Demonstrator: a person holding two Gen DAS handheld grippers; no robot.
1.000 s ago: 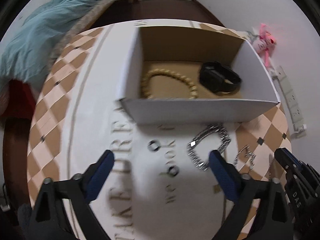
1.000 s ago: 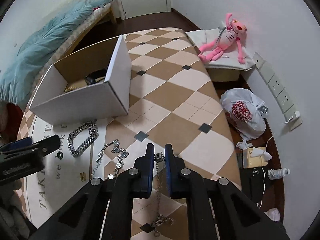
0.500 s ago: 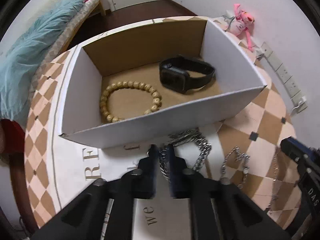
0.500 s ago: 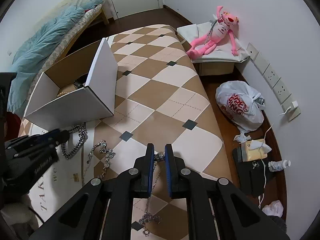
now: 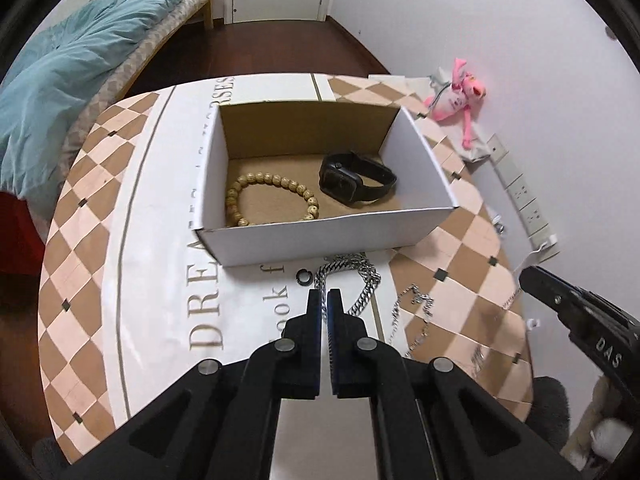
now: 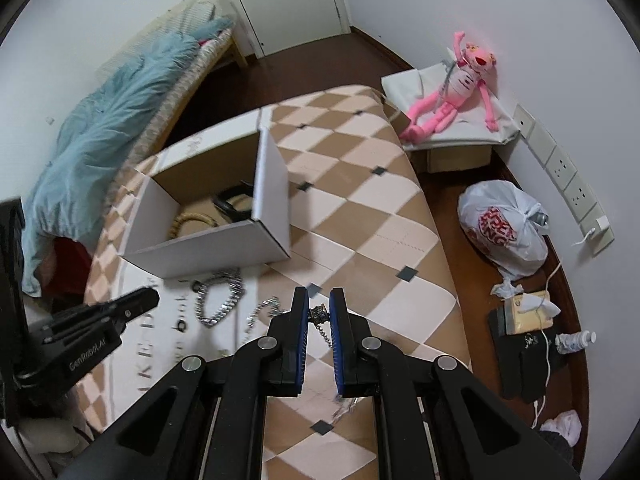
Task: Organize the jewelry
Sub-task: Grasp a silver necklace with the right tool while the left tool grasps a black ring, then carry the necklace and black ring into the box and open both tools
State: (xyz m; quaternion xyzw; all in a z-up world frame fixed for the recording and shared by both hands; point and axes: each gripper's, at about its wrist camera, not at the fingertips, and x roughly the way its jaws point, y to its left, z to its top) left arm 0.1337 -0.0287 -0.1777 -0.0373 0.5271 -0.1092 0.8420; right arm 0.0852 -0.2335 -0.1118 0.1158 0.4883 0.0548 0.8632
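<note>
A white cardboard box (image 5: 328, 240) on the checked cloth holds a wooden bead bracelet (image 5: 280, 180) and a black watch (image 5: 348, 184). Just in front of it lie a thick silver chain (image 5: 370, 280), a small black ring (image 5: 304, 277) and a thinner silver chain (image 5: 416, 300). My left gripper (image 5: 324, 294) hovers shut at the thick chain's near end, and I see nothing between its pads. In the right wrist view the thick chain (image 6: 236, 300) lies apart from the left gripper (image 6: 154, 294). My right gripper (image 6: 319, 300) is shut on a thin beaded chain (image 6: 318, 312), which dangles below.
The table's right edge drops to a dark floor with a white plastic bag (image 6: 500, 228) and small clutter. A pink plush toy (image 6: 452, 92) lies on a low stand by the wall. A blue quilt (image 5: 60, 80) covers the bed at left.
My left gripper went from wide open over the thick chain to shut, then rose and drew back from the box. My right gripper rose, lifting its thin chain off the cloth.
</note>
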